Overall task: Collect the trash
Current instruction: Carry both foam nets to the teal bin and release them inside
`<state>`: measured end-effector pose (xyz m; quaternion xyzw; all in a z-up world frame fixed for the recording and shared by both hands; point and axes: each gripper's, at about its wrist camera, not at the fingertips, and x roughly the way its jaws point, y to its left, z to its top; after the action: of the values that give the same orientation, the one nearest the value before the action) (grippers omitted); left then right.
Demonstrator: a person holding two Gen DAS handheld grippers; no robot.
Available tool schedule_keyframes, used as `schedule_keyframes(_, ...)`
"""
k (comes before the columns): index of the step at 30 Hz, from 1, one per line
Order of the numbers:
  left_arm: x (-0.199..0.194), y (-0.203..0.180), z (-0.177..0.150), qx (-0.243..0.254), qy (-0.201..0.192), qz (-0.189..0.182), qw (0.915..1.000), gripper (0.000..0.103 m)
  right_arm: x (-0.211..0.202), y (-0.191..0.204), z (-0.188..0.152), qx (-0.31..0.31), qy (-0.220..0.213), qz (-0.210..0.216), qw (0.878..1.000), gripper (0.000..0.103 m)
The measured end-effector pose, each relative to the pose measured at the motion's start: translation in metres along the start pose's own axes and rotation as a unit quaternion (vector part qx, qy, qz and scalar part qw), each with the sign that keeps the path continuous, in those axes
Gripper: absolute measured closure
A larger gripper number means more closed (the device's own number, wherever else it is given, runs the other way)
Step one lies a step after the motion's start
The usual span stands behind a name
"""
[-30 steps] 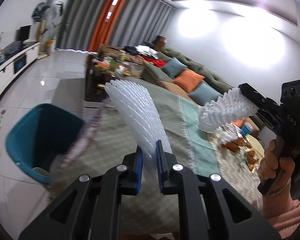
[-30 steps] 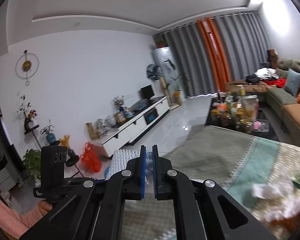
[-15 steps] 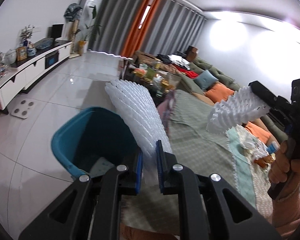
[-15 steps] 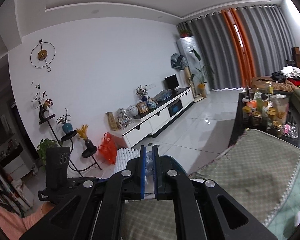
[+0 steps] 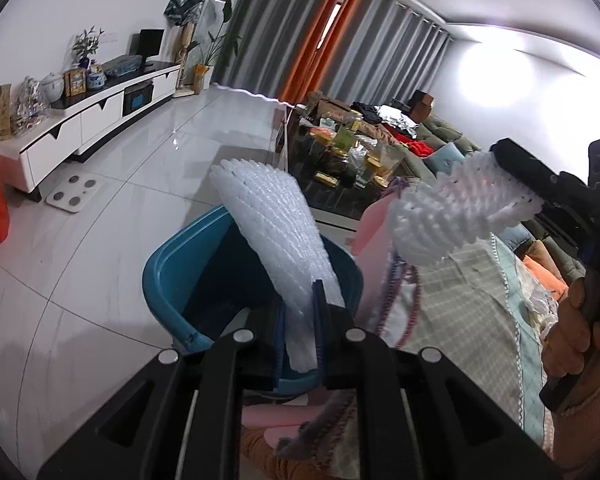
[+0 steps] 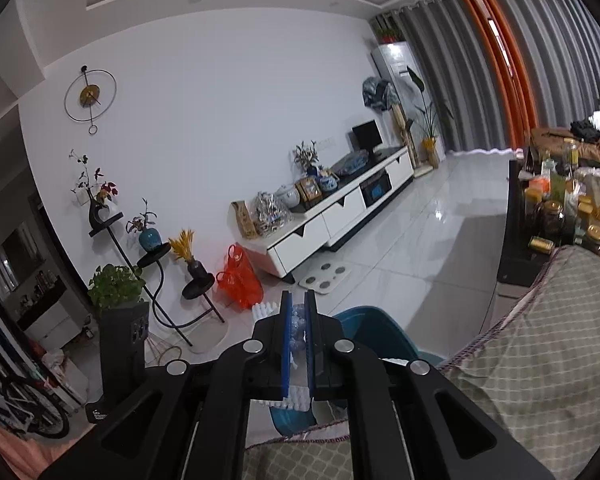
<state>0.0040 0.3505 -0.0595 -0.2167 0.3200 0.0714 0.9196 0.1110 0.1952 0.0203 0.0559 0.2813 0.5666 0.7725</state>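
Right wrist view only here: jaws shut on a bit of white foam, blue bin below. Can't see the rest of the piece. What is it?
Observer: A white foam net sleeve. The right gripper pinches one end; the rest sticks out free past the fingers.
Operator: Left one holding anything?
Observer: Yes. The left gripper is shut on a second, longer foam net sleeve that stands up from the jaws.
Operator: Is that one over the bin?
Observer: In the left wrist view it lies across the open mouth of the blue bin; height above it I can't tell.
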Motion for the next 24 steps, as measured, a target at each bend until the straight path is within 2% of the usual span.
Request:
schedule_keyframes(8, 0.017, 0.01, -0.006, -0.01, 0.017, 0.019, 0.9996, 0.089, 0.033, -0.01, -0.003, 0.028, 0.025, 0.007, 0.999, 0.097)
schedule_keyframes(24, 0.05, 0.028, -0.011, -0.021, 0.049, 0.04, 0.9978, 0.088, 0.077, -0.026, -0.022, 0.05, 0.084, -0.019, 0.995, 0.097)
